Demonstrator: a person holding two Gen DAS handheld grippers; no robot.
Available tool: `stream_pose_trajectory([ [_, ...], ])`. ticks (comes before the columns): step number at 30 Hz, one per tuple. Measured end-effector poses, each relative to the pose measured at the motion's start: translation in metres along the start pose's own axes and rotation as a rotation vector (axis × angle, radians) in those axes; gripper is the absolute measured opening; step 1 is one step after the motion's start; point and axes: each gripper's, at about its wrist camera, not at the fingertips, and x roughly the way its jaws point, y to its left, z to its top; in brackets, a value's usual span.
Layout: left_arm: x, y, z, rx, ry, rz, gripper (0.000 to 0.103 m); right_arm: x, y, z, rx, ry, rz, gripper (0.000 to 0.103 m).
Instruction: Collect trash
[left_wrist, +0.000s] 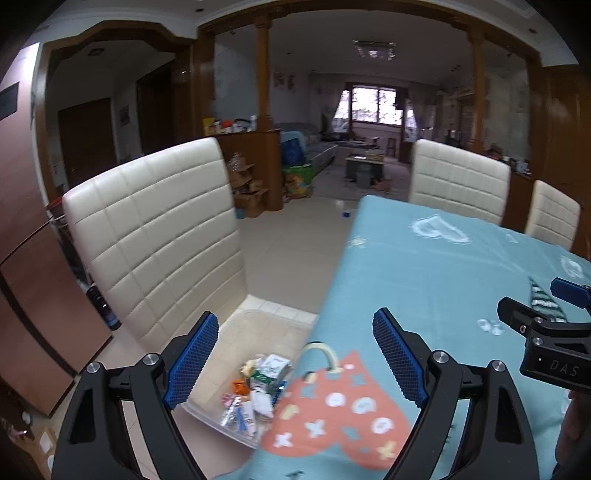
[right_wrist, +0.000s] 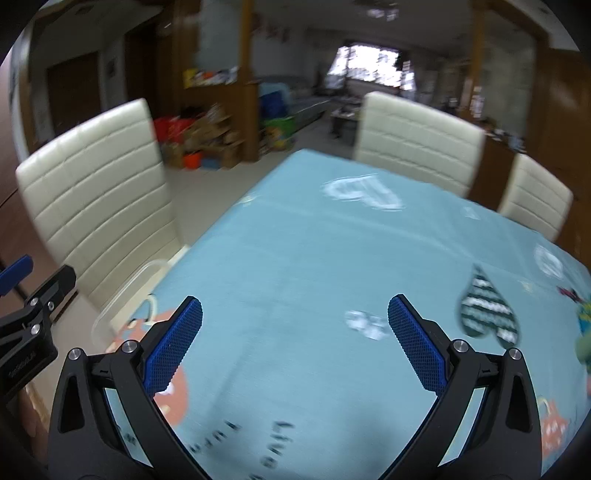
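A clear plastic bin (left_wrist: 221, 421) sits on the seat of the cream chair (left_wrist: 155, 236) beside the table. It holds several pieces of trash (left_wrist: 255, 391): wrappers, crumpled paper and a small carton. My left gripper (left_wrist: 295, 350) is open and empty, held above the table edge and the bin. My right gripper (right_wrist: 295, 332) is open and empty over the blue tablecloth (right_wrist: 295, 240). The right gripper also shows at the right edge of the left wrist view (left_wrist: 546, 325). The bin's rim shows in the right wrist view (right_wrist: 122, 291).
Two more cream chairs (left_wrist: 458, 181) (left_wrist: 552, 214) stand at the table's far side. A wooden divider with boxes (left_wrist: 251, 184) stands behind the near chair. A brown cabinet (left_wrist: 33, 295) is at the left. The tiled floor (left_wrist: 295, 236) lies between chair and table.
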Motion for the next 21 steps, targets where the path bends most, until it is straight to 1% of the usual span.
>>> stream_pose_trajectory([
  [5,-0.027,-0.029,0.005,0.046,-0.048,-0.028,0.084,-0.04,-0.038,-0.009,0.088,-0.055,-0.076,0.099],
  [8,-0.041,-0.043,0.01,0.065,-0.075,-0.061,0.084,-0.059,-0.059,-0.013,0.128,-0.096,-0.106,0.099],
  [10,-0.047,-0.049,0.013,0.07,-0.08,-0.077,0.084,-0.073,-0.072,-0.015,0.154,-0.129,-0.134,0.099],
  [14,-0.057,-0.063,0.017,0.074,-0.096,-0.091,0.084,-0.092,-0.087,-0.017,0.178,-0.186,-0.162,0.099],
  [21,-0.066,-0.081,0.018,0.098,-0.107,-0.114,0.084,-0.098,-0.102,-0.02,0.199,-0.183,-0.162,0.099],
])
